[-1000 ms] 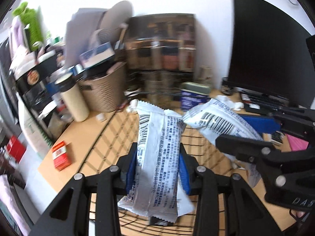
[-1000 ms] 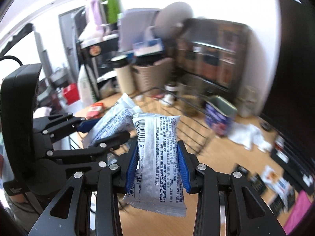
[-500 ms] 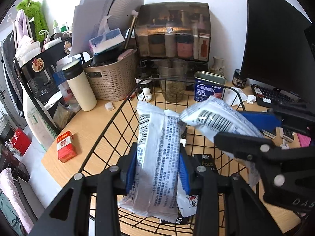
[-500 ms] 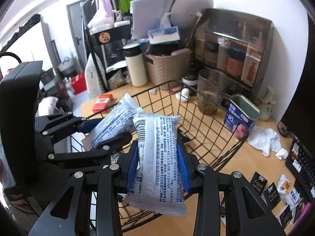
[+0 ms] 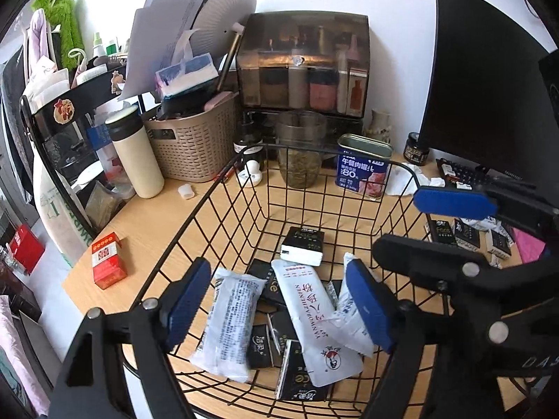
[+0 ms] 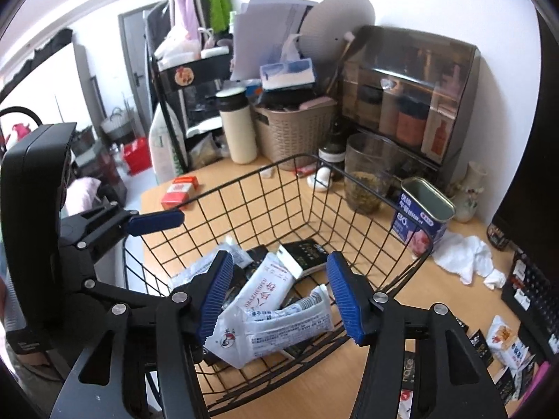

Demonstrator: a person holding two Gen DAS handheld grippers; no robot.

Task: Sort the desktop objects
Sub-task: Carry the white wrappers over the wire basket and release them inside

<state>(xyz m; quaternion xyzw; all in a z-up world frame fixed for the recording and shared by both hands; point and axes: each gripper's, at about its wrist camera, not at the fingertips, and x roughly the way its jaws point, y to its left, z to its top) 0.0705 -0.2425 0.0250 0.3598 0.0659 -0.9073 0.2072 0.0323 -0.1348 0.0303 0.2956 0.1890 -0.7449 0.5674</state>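
A black wire basket [image 5: 241, 171] [image 6: 244, 178] stands on the wooden desk. Several white snack packets [image 5: 230, 321] [image 6: 290, 324] and black sachets [image 5: 302, 244] lie on its bottom. My left gripper [image 5: 279, 303] hovers over the basket's near edge, jaws opening, with nothing pressed between its blue pads [image 5: 188, 300]; the packets lie loose below. My right gripper [image 6: 279, 296] hangs beside it over the basket, jaws also opening and gripping nothing. In the left wrist view it shows at the right [image 5: 429, 230].
Behind the basket stand a glass jar [image 5: 300, 153], a blue tin [image 5: 363, 167], a brown woven bin [image 5: 192, 139] and a cream flask [image 5: 136, 157]. A red box [image 5: 106, 262] lies left. Black sachets [image 5: 468, 237], crumpled tissue [image 6: 464, 255] and a monitor [image 5: 482, 87] are right.
Both grippers held a white packet upright before. Both jaws have spread and the two packets have dropped into the basket.
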